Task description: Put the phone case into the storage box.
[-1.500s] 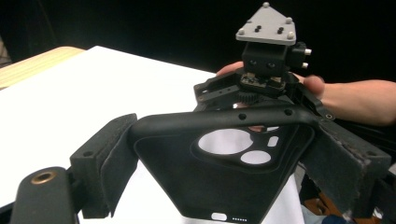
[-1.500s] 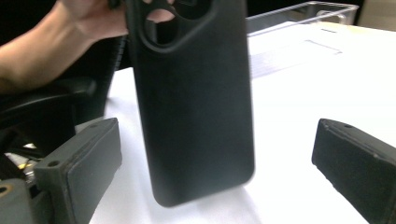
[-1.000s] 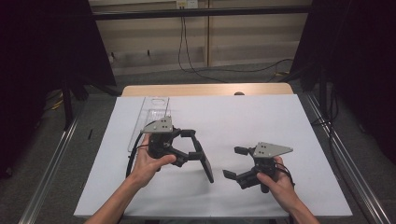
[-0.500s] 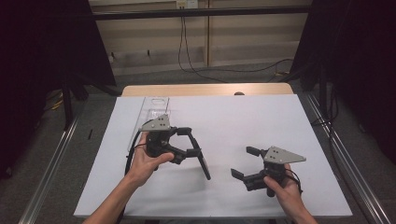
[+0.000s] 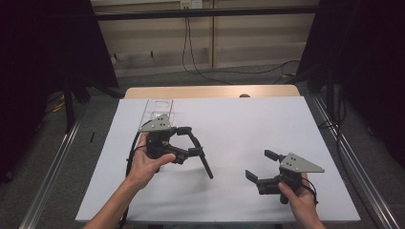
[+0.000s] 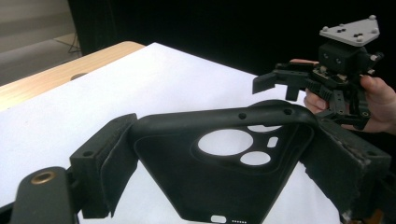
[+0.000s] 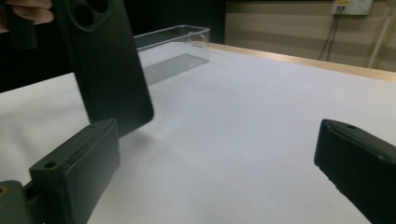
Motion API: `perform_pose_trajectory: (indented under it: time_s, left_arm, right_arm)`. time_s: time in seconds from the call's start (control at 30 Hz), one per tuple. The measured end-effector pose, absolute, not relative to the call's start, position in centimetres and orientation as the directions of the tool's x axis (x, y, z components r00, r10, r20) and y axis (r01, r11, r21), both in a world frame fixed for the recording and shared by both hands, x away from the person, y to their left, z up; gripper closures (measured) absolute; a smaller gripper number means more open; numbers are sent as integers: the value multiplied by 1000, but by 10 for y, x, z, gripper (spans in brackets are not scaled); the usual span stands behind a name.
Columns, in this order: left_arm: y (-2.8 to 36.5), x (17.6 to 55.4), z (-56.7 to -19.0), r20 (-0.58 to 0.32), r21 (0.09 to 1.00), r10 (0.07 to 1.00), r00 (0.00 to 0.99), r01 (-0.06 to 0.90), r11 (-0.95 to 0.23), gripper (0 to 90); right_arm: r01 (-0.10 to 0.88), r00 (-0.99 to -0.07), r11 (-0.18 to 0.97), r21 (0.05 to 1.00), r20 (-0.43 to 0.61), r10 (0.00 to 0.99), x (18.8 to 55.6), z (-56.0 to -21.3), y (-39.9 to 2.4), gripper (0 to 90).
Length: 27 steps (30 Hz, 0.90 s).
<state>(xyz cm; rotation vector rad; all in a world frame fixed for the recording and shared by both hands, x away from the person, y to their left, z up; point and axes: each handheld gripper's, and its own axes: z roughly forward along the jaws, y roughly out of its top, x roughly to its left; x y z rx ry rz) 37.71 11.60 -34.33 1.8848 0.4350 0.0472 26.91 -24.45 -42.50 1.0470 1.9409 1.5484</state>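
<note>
We held the phone case (image 6: 219,172) pinched across its width in the left gripper (image 5: 193,145), its long axis slanting down toward the table (image 5: 248,124), while the right gripper (image 5: 260,167), jaws spread, waited well apart.

No text, label, brand, number or sign can be read on anything here.

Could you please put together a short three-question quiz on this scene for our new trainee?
1. True or false: the left hand-held gripper clamps the black phone case.
2. The right hand-held gripper is: A) open, B) shut on the case, C) inside the box.
3. What stands at the far left of the white table?

Key: 1 true. 2 A. 3 A clear plastic box.
</note>
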Motion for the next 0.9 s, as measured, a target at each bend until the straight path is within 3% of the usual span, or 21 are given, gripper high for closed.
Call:
perform_pose_trajectory:
  time_s: [0.9]
  left_arm:
    - [133,392,-327,-200,918,464,863,330,-219,144]
  right_arm:
    - [305,-450,59,950,89,889,253,-427,-282,2]
